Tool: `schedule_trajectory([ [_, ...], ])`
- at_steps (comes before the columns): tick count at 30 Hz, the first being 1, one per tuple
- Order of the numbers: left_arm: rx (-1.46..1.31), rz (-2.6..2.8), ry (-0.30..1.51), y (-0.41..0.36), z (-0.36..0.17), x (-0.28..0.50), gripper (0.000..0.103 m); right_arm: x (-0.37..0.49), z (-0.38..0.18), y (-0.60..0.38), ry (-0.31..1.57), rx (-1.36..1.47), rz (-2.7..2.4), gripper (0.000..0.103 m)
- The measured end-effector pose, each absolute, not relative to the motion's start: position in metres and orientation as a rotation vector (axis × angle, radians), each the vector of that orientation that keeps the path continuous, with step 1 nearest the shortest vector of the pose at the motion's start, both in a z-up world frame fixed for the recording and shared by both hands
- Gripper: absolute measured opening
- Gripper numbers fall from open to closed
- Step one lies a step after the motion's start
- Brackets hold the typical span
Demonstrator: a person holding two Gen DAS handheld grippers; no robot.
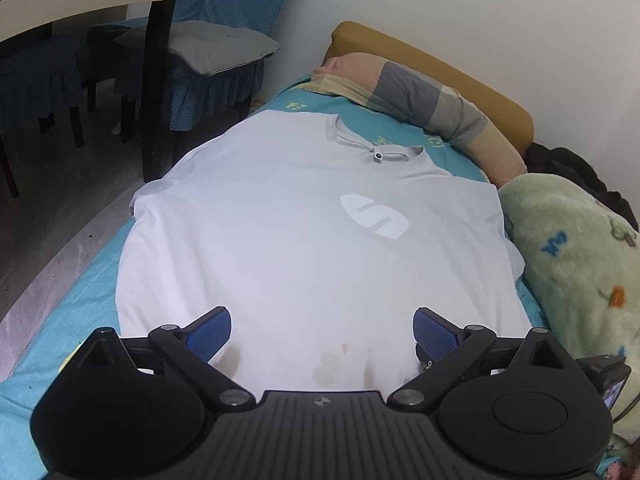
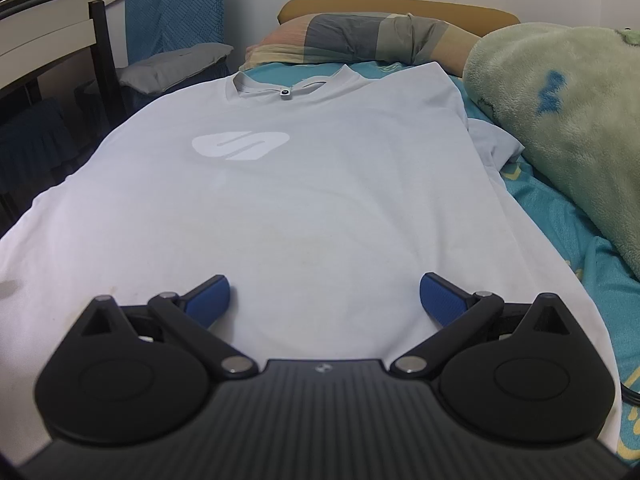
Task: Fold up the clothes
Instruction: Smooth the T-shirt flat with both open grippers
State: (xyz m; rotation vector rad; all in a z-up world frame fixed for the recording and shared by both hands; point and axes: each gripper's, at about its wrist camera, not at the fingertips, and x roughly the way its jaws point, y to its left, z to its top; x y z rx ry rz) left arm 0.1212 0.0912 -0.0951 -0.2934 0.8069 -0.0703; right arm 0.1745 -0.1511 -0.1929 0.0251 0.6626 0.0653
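A pale grey-white T-shirt point(image 1: 288, 240) lies spread flat, front up, on a turquoise bed sheet point(image 1: 48, 320), collar toward the pillow and a white logo on the chest. It also fills the right wrist view point(image 2: 320, 184). My left gripper point(image 1: 322, 320) is open and empty above the shirt's lower hem, where faint stains show. My right gripper point(image 2: 324, 292) is open and empty above the shirt's lower part. A sleeve point(image 2: 492, 144) is bunched at the shirt's right side.
A striped pillow point(image 1: 420, 92) and mustard headboard point(image 1: 440, 60) lie beyond the collar. A green fleece blanket point(image 1: 580, 264) is heaped on the bed's right side point(image 2: 560, 112). Chairs with blue covers point(image 1: 208, 68) and a table edge stand left of the bed.
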Motion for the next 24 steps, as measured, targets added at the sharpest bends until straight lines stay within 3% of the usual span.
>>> schedule_trajectory([
  [24, -0.264, -0.088, 0.788, 0.0841, -0.0890, 0.1148, 0.101, 0.1753, -0.1930, -0.1516, 0.663, 0.025, 0.065, 0.103],
])
